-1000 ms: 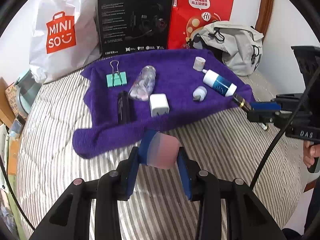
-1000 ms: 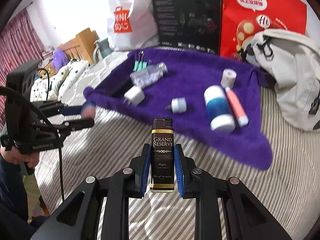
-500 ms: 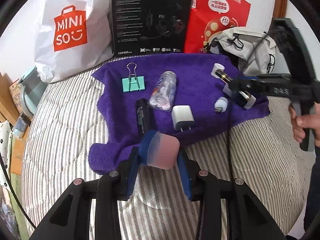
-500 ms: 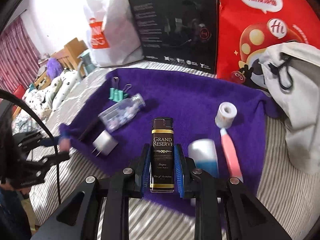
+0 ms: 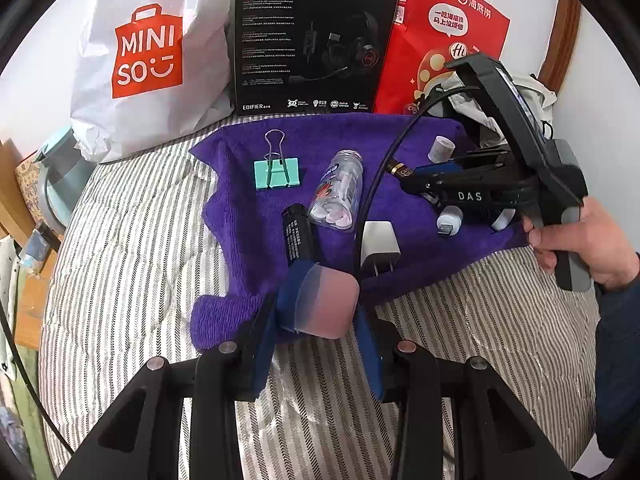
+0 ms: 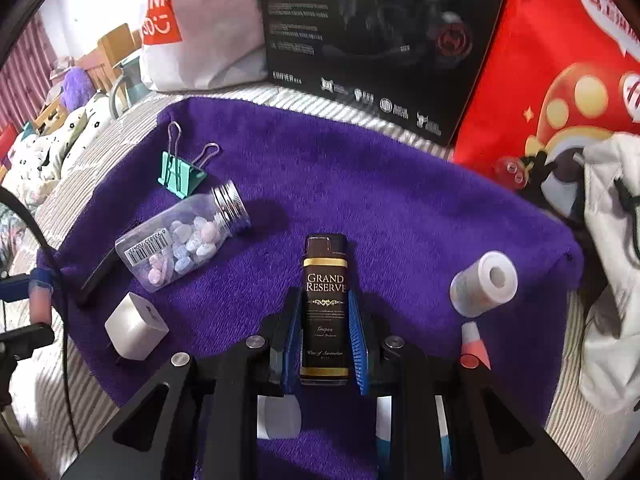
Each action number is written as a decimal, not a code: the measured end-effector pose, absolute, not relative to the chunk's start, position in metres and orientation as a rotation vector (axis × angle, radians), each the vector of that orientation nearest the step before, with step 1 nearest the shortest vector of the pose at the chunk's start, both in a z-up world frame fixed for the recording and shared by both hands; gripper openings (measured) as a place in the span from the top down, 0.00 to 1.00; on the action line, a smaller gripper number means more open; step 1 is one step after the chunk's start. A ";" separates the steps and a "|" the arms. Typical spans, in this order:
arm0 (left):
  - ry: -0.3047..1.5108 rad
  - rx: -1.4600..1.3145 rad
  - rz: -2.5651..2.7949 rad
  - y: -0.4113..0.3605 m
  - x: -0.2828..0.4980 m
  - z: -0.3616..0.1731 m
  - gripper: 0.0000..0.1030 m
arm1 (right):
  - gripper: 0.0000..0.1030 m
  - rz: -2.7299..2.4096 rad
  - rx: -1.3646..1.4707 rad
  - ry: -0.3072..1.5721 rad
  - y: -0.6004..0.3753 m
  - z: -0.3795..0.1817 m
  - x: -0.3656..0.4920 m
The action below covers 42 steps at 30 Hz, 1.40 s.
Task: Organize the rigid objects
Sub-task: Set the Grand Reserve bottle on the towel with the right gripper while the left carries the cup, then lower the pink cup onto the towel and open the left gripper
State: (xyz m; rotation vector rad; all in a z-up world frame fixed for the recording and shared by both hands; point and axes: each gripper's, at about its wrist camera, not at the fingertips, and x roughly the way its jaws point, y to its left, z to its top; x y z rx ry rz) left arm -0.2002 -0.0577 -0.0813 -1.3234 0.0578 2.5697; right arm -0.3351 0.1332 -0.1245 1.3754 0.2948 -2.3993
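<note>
Both tools are loaded, and the step in hand looks like the placing of carried things onto the purple towel [image 6: 400, 208] spread on the striped bed [image 5: 132, 264].

The right tool [image 6: 324, 344] is clamped on a dark lighter [image 6: 325, 304] with gold lettering, held upright between its fingers over the open middle of the towel. Around it lie a pill bottle [image 6: 180, 240] on its side, a green binder clip [image 6: 180, 174], a white charger [image 6: 134, 332], a small white roll [image 6: 486, 282] and a pink stick [image 6: 472, 346]. Whether the lighter touches the towel cannot be told.

The left tool [image 5: 320, 332] is clamped on a soft pink and blue cap-like piece [image 5: 324, 300], hovering over the near edge of the towel, just beside a black stick [image 5: 298, 236] and the charger.

The lighter probably goes down first: the bare patch beyond the bottle and short of the roll seems the natural spot. That calls for lowering it until it rests, then parting the fingers gently so it does not topple on the yielding pile. The left tool's piece would then want its own gap, perhaps the towel's near-left corner.
</note>
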 end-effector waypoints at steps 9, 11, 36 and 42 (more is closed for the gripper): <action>0.060 -1.324 2.568 -0.058 -0.201 -0.081 0.65 | 0.77 -2.393 1.361 0.317 0.135 -0.126 -0.333; 0.059 -1.326 2.567 -0.058 -0.201 -0.081 0.65 | 0.74 -2.398 1.361 0.322 0.135 -0.126 -0.333; 0.090 -1.317 2.567 -0.036 -0.211 -0.069 0.65 | 0.46 -2.452 1.294 0.201 0.184 -0.088 -0.278; 0.111 -1.299 2.537 -0.012 -0.229 -0.067 0.65 | 0.46 -2.462 1.263 0.160 0.203 -0.077 -0.246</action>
